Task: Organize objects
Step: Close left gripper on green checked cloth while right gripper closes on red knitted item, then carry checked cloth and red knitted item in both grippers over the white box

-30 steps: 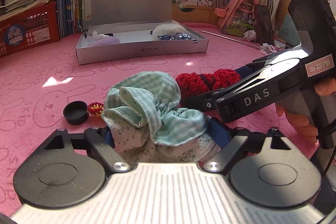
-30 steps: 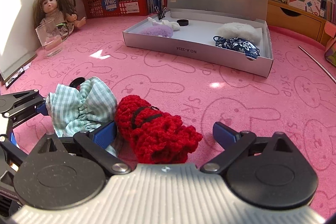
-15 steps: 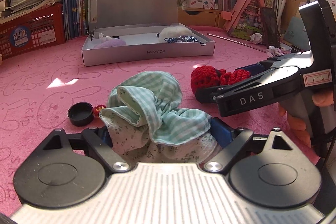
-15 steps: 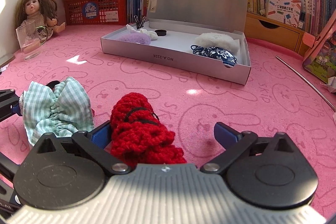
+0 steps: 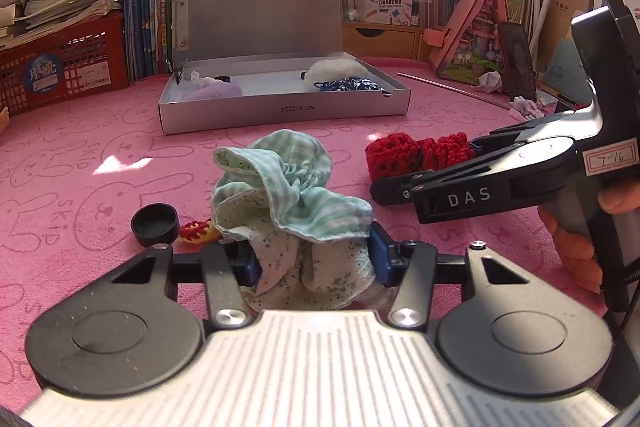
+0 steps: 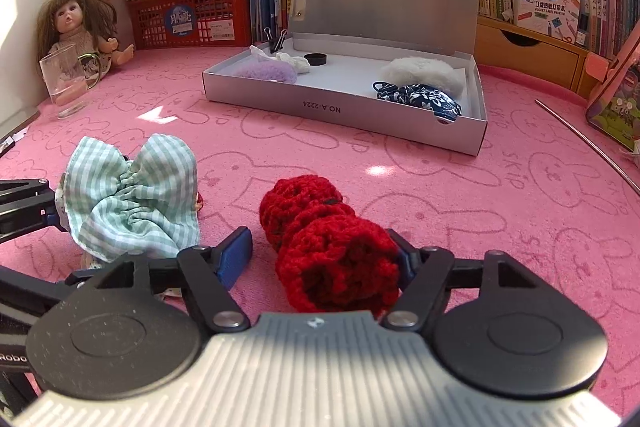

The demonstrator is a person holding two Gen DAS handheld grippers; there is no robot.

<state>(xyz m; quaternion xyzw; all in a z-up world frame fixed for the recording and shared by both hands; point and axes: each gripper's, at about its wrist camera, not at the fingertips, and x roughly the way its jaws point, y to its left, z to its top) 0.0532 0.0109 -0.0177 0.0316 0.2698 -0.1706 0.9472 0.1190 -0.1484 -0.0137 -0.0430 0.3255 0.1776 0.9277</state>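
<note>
While both jaws have just been closing, the left gripper (image 5: 312, 259) pinches the green checked cloth (image 5: 288, 183); the right gripper (image 6: 324, 259) only half-encloses the red crocheted piece (image 6: 320, 227), which may slip sideways.

We read "NO.A-2224", printed upside down, on the front wall of the grey box (image 5: 285, 111). The right gripper (image 5: 420, 163) carries "DAS" in white on its black finger, and a handwritten sticker (image 5: 610, 158) reading "7-16" on its body. "SKIP" is drawn repeatedly on the pink mat (image 6: 520, 195). "POCKET LABEL PRINTER" stands on a white carton (image 6: 548, 9).
</note>
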